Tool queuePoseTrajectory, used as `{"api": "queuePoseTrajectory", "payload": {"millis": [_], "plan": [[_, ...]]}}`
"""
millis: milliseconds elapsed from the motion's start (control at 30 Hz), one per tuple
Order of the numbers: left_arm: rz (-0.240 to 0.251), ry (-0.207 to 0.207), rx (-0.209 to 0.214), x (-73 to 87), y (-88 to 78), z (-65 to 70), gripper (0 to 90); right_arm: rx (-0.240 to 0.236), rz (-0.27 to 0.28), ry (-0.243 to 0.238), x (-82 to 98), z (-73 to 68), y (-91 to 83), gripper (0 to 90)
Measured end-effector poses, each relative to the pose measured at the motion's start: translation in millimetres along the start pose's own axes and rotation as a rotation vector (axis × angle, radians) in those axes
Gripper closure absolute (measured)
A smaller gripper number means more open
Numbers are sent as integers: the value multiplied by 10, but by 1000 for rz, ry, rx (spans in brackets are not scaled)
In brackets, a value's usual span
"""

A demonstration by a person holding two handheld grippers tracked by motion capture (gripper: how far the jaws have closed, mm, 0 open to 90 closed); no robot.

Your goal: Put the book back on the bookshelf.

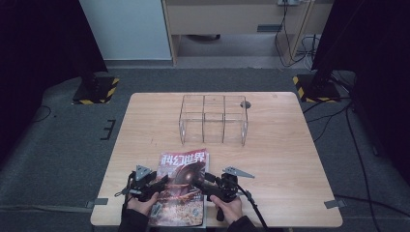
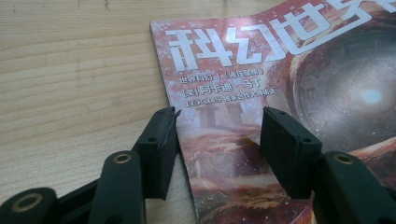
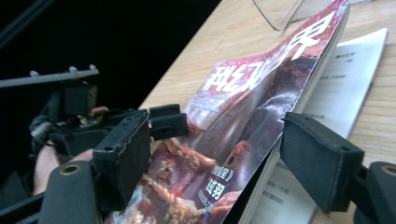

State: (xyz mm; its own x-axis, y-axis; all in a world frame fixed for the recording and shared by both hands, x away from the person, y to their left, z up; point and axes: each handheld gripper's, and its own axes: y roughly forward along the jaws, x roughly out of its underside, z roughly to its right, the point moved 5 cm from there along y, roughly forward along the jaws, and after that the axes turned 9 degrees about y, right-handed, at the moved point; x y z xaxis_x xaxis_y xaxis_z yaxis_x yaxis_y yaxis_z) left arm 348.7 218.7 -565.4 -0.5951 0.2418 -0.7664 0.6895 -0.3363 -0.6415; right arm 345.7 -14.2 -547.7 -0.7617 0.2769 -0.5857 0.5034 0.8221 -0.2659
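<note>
- Two grippers work one magazine [image 1: 181, 186] in the high view: it lies at the near edge of the bench [image 1: 285, 159], a little left of middle, its near end about at that edge. The left gripper [image 1: 162, 181] sits at its left side and the right gripper [image 1: 199, 180] at its right. A clear divided box [image 1: 213, 119] stands farther off near mid-bench, well apart from the magazine. I judge the work barely begun: the magazine looks to be getting opened or lifted, and nothing has gone toward the box yet. Bare wood lies open to the right and between magazine and box, while the near edge leaves no room to pull back.
- Left gripper view: the left gripper [image 2: 218, 135] is spread over the cover [image 2: 261, 93] by the magazine's left edge, one pad at that edge, the other over the artwork. Neither pad visibly presses the paper, so it pinches nothing; bare bench runs off to the left.
- Right gripper view: the right gripper [image 3: 215, 154] stands with jaws spread on either side of the raised part of the magazine [image 3: 243, 121]. One pad is above the cover and the other beyond its right edge, above a white inner page [image 3: 336, 79] lying flat. I cannot see that pad press, so I read no firm pinch. The cover and some pages are raised here; turning them over is left to do.
</note>
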Motion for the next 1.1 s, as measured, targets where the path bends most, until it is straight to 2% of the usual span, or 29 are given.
{"api": "queuePoseTrajectory", "payload": {"millis": [333,433,567,800,1033,1100], "plan": [[0,-4,1,1,-1,0,452,-1,-15,-5,-56,23,39,283],[0,-9,2,1,-2,-1,453,46,-35,-27,-64,62,34,270],[1,-11,3,2,-3,-2,454,139,-75,-81,-28,165,63,259],[1,-11,7,3,-3,-5,456,215,-70,-145,-75,249,112,228],[1,-10,5,3,-2,-3,455,199,-108,-100,-79,267,198,225],[2,-12,8,3,-3,-5,456,204,-106,-104,-75,259,209,226]]}}
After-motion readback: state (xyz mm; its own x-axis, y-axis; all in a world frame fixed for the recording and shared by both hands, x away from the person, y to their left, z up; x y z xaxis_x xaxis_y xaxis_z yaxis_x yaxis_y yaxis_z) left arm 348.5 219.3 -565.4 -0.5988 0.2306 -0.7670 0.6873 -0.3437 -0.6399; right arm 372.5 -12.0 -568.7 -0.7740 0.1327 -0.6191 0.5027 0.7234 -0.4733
